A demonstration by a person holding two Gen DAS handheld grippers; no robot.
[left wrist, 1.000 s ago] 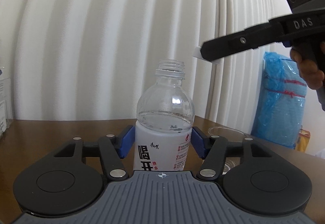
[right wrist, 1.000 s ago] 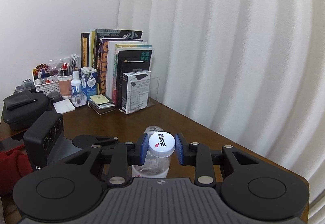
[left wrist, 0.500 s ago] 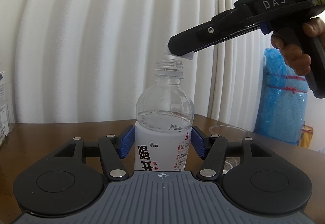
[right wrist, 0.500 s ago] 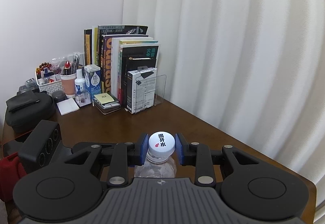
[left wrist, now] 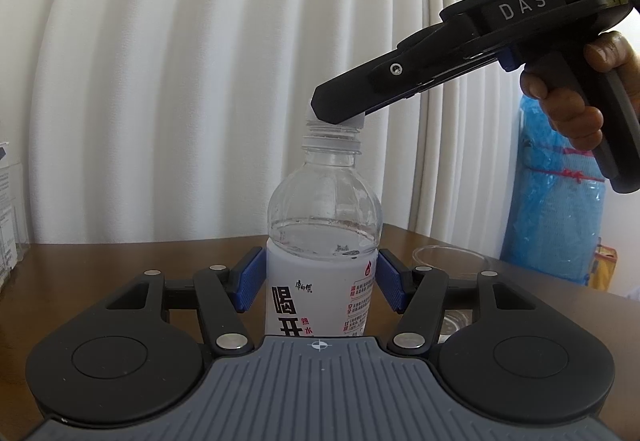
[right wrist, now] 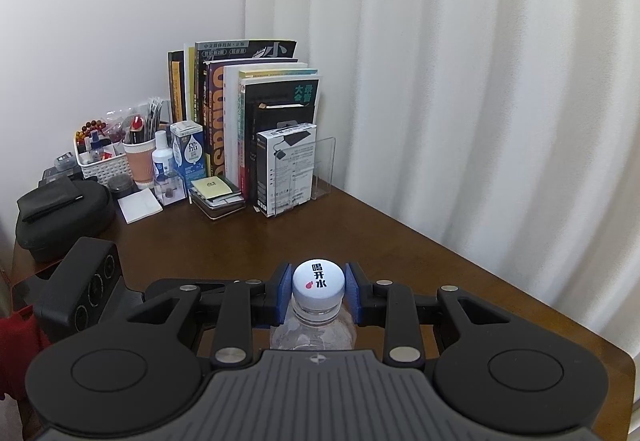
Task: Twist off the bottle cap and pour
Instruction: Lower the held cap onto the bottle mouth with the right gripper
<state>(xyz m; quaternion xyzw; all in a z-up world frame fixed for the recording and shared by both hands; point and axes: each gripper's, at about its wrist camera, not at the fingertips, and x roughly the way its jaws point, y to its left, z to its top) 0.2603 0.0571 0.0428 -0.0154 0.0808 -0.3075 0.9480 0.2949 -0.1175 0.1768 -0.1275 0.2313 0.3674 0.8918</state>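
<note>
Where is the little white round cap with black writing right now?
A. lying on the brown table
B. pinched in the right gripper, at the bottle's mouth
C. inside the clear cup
B: the right gripper has its blue pads on both sides of the white round cap, which sits at the neck of the clear plastic bottle.

bottle [left wrist: 320, 281] base hidden — label cut off

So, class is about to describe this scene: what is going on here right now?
A person works two handheld grippers at a wooden table. The left gripper clamps the body of a water bottle, holding it upright. The right gripper grips the white cap and holds it at the bottle's mouth, slightly tilted. A clear cup waits on the table beyond.
</note>
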